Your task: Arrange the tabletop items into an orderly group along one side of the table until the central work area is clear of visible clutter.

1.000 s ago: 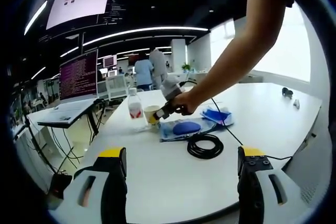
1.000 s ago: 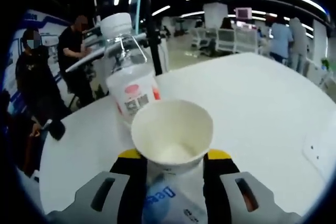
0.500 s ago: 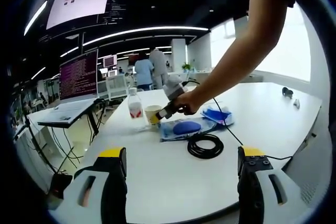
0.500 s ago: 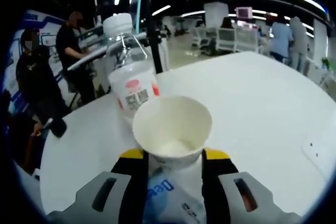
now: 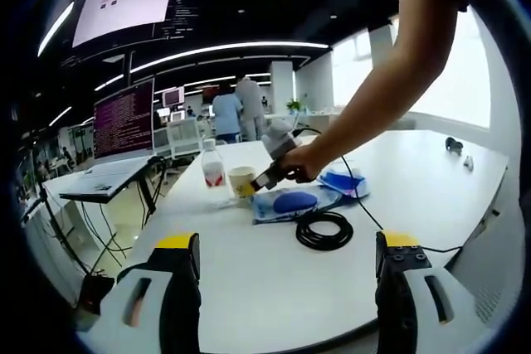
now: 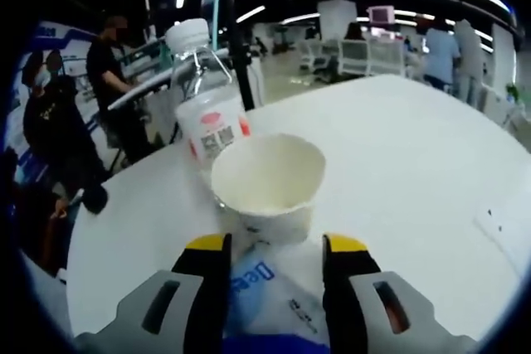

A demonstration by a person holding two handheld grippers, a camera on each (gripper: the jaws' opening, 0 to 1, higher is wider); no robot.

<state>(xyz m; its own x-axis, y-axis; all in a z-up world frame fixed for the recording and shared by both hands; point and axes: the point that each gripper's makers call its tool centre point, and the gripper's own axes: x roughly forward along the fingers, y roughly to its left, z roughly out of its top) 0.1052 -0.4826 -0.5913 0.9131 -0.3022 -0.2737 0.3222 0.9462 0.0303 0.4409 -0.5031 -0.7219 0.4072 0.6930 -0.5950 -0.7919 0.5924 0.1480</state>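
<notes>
One white paper cup upright on white table, touching clear water bottle, right gripper spread just short of cup, left gripper wide, empty.

White paper cup stands upright just beyond the jaw tips, clear bottle behind it, blue-printed pouch lying between the jaws

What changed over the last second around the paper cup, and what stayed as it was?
The right gripper has let go of the paper cup and drawn back; its jaws now stand apart short of the cup, which rests on the table beside the water bottle. Bottle, blue pouch, cable coil and left gripper stayed put.
</notes>
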